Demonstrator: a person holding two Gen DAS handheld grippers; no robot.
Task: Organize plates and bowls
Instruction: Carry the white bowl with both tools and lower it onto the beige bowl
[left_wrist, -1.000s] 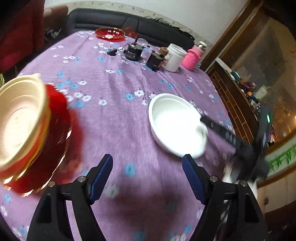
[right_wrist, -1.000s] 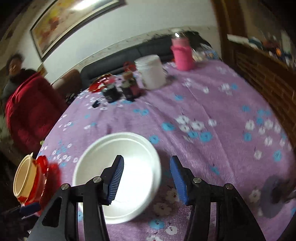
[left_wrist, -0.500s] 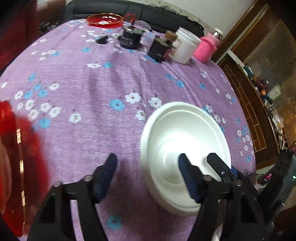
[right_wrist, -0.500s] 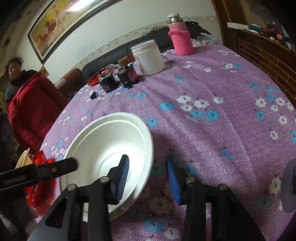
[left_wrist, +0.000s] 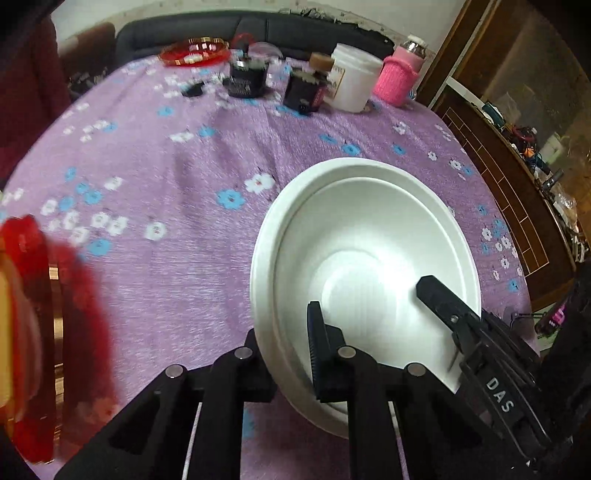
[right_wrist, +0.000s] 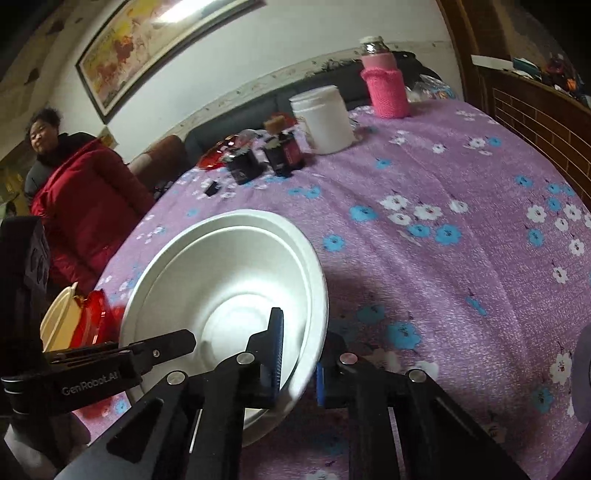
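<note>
A white bowl (left_wrist: 365, 258) sits on the purple flowered tablecloth (left_wrist: 177, 258); it also shows in the right wrist view (right_wrist: 229, 280). My left gripper (left_wrist: 288, 343) straddles the bowl's near-left rim, one finger inside, one outside, closed on it. My right gripper (right_wrist: 297, 365) is closed on the opposite rim the same way. The right gripper's finger (left_wrist: 450, 314) shows in the left wrist view over the bowl. A red and cream bowl stack (left_wrist: 26, 325) stands at the left, blurred; it also shows in the right wrist view (right_wrist: 77, 321).
At the far side stand a red plate (left_wrist: 194, 51), two dark jars (left_wrist: 245, 79), a white tub (left_wrist: 352, 86) and a pink-sleeved bottle (left_wrist: 400, 77). A person in a red coat (right_wrist: 77, 195) stands by the table's far left. A wooden cabinet (left_wrist: 517, 177) lies right.
Both grippers moved in onto the white bowl and closed on its opposite rims. The red bowl stack slid further toward the left edge of the left wrist view.
</note>
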